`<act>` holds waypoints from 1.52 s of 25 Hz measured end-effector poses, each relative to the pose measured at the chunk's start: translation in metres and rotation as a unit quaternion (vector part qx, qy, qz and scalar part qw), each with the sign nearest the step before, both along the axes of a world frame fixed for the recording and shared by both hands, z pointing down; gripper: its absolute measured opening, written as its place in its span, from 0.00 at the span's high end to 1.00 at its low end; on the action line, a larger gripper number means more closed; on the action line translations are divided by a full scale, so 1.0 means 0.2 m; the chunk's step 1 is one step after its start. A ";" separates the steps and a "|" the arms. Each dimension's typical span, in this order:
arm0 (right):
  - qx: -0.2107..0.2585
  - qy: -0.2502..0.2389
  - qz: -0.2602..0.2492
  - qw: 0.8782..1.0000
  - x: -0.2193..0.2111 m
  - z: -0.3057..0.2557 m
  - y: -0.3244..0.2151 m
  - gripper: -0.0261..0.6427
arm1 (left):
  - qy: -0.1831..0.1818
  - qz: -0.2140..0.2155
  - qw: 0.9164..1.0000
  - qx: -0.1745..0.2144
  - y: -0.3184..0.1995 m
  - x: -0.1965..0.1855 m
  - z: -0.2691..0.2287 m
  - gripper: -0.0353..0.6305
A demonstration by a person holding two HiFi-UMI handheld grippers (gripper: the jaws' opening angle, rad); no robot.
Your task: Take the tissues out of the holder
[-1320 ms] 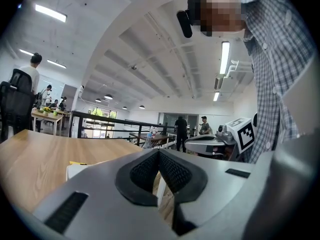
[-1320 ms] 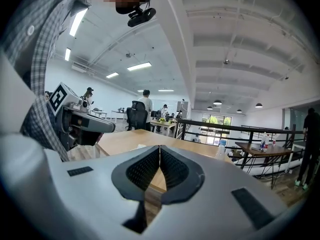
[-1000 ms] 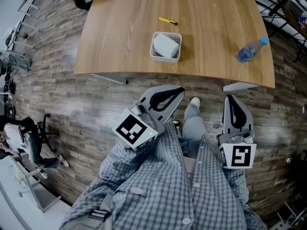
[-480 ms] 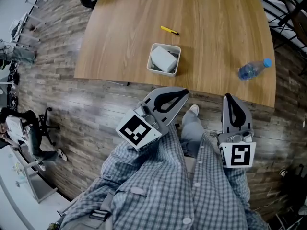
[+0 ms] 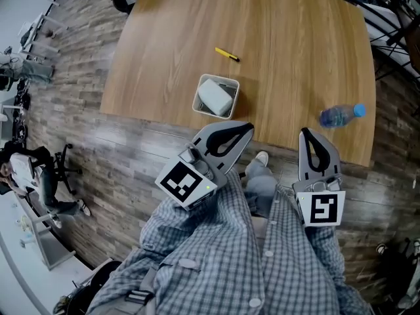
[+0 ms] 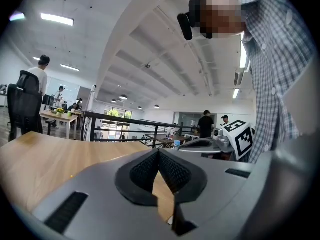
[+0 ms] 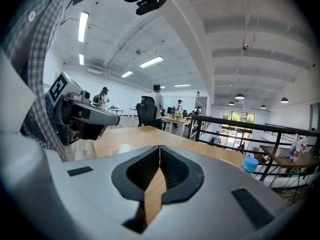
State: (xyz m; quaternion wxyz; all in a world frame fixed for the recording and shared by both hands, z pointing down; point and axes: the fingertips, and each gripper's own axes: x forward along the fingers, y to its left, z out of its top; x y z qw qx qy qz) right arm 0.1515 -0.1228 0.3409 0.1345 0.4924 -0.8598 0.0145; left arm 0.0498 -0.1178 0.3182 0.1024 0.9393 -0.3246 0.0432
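My left gripper and right gripper each have jaws pressed together, holding nothing, at the wooden table's near edge. The tissues sit in the white holder on the table, just beyond my left gripper.

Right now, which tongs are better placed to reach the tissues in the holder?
Left, probably. In the head view the left tongs end close to the holder with the tissues; the right tongs sit farther off, nearer the bottle. Both are shut and empty.
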 end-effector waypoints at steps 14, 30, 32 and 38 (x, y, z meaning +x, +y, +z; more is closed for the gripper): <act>-0.022 -0.037 -0.043 0.998 -0.01 0.03 -0.13 0.94 | -0.005 -0.070 0.998 0.004 -0.14 -0.03 -0.02 0.94; -0.028 -0.027 -0.072 0.997 -0.33 0.05 -0.25 0.94 | -0.014 -0.073 0.997 -0.024 -0.26 -0.32 0.05 0.94; -0.032 -0.025 -0.067 0.997 -0.35 0.05 -0.25 0.94 | -0.026 -0.058 0.998 -0.027 -0.27 -0.33 0.07 0.94; -0.039 -0.019 -0.050 0.998 -0.36 0.09 -0.28 0.94 | -0.098 0.010 0.995 -0.008 -0.30 -0.32 0.14 0.93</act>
